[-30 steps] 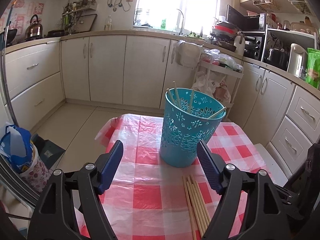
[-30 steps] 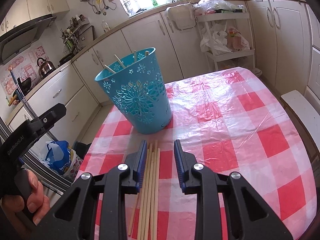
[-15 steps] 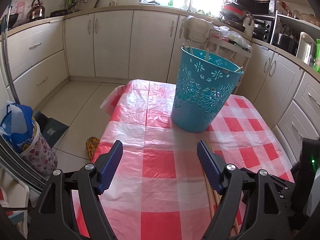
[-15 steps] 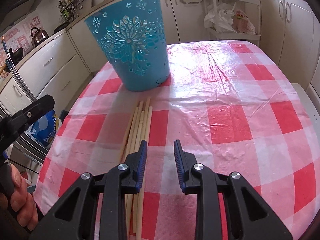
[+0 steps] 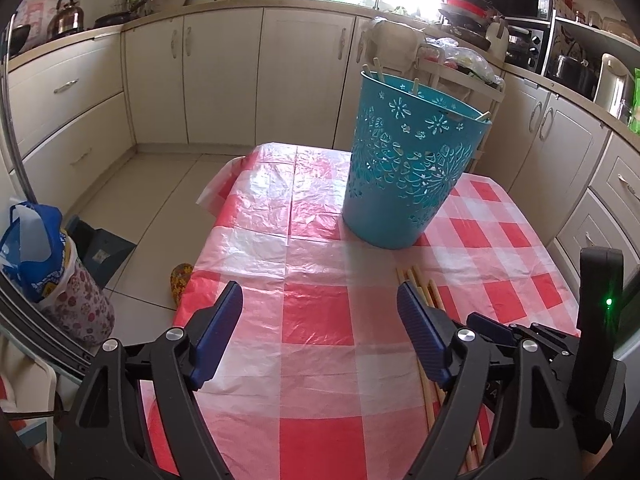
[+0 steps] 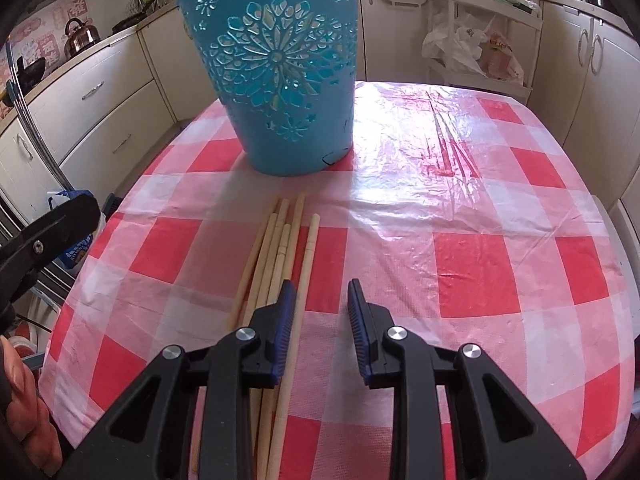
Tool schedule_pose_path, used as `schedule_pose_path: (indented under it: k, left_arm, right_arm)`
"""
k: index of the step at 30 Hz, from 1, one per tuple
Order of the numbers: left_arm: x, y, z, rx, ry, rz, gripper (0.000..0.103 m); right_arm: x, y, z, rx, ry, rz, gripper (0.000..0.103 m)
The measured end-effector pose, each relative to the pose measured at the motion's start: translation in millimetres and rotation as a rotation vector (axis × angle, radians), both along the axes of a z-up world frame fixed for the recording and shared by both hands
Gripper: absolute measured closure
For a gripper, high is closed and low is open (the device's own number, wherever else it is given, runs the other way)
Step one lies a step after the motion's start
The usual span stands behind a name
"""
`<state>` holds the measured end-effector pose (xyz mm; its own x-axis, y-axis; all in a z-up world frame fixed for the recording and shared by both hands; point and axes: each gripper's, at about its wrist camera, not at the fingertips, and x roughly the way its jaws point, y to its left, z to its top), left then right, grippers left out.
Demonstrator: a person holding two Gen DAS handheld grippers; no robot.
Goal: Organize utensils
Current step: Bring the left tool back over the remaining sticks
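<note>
A bundle of pale wooden chopsticks lies on the red-and-white checked tablecloth in front of a blue cut-out plastic basket. A few chopsticks stand inside the basket. My right gripper hovers low over the cloth with a narrow empty gap; its left finger covers the bundle's right side. My left gripper is wide, its jaws opening, with only bare cloth between them. The bundle lies just right of its right finger.
Cream kitchen cabinets ring the table. A white trolley with bags stands behind the table. A blue bag sits on the floor at the left. A hand holds the left gripper's body.
Both grippers have sunk toward the table and tipped downward. The right gripper has come in over the chopstick bundle, nearer the basket. Neither has taken hold of anything.
</note>
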<state>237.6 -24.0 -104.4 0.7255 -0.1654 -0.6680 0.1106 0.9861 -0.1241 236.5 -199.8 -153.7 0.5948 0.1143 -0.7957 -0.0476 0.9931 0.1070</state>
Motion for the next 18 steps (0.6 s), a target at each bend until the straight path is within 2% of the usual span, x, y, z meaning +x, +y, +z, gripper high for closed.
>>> schedule_pose_path:
  k: [3, 6, 13, 18]
  left_arm:
    - [3, -10, -6, 0.028, 0.024, -0.029, 0.027]
    - [7, -24, -15, 0.069, 0.050, -0.070, 0.027]
    - [21, -47, -34, 0.135, 0.110, -0.129, 0.027]
    - [23, -58, -43, 0.138, 0.160, -0.164, 0.027]
  right_arm:
    - [0, 3, 0, -0.022, 0.002, 0.021, 0.075]
    - [-1, -5, 0, -0.021, 0.009, 0.027, 0.081]
    - [-11, -37, -2, 0.050, -0.010, 0.007, 0.083]
    - [-10, -43, -3, 0.108, -0.009, -0.001, 0.082]
